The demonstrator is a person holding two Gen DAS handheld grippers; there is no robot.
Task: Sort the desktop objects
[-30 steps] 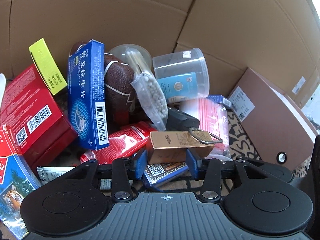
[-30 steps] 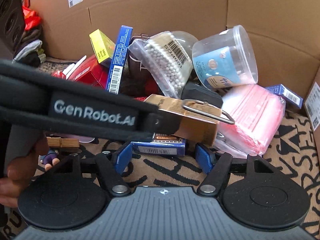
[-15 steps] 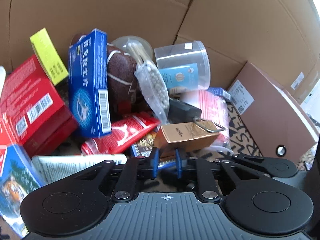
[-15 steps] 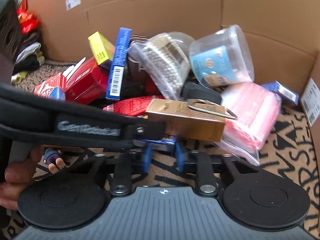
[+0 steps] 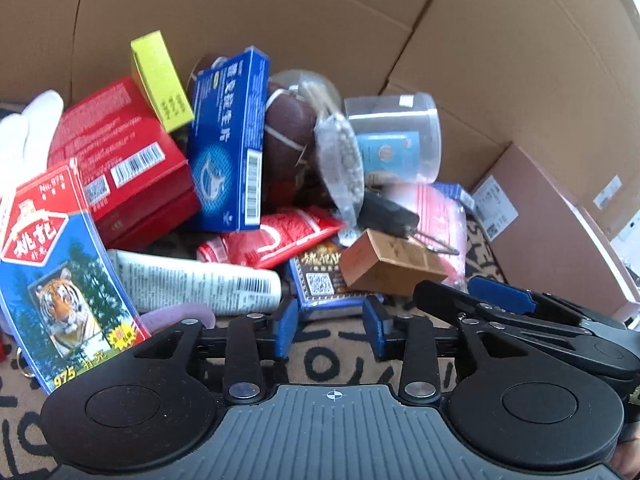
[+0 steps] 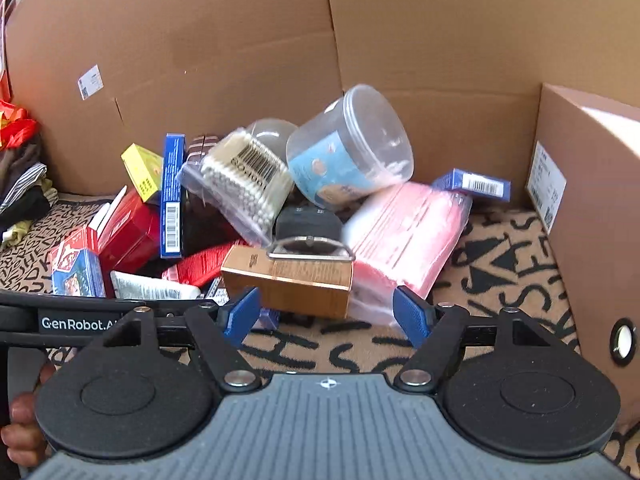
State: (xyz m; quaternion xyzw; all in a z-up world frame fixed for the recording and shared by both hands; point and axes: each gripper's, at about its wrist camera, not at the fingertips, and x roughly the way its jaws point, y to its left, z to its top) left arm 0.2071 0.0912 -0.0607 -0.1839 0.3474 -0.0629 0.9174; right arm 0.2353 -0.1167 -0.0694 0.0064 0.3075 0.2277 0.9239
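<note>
Left gripper [image 5: 330,330]: fingers spread apart, grasping nothing. It sits low in the left wrist frame, above the letter-patterned mat [image 5: 320,364]. Just beyond the fingertips lies a dark blue card box [image 5: 320,284] with a QR code.

Right gripper [image 6: 328,316]: fingers released and wide apart, empty. The copper-brown carton [image 6: 292,284] lies in the centre of the right wrist frame, just ahead of the gap between the two fingers, not touched by either. A metal wire loop [image 6: 310,249] rests along its top edge. In the left wrist frame the same carton [image 5: 394,266] appears right of centre, tilted, resting partly on the card box.

Pile layout, right wrist frame:
- Pink zip bag [image 6: 404,236]: right of the carton, touching it.
- Clear round tub [image 6: 348,148] with blue label: upper centre, tipped on its side.
- Cotton swab bag [image 6: 240,184]: left of the tub.
- Tall blue box [image 6: 172,196]: standing on edge, left of centre.
- Red box [image 6: 128,228]: lower left of the blue box.
- White tube [image 6: 152,290]: lower left, lying flat.

Cardboard walls [image 6: 240,60] enclose the pile. A brown box [image 6: 592,216] stands at the right edge.
</note>
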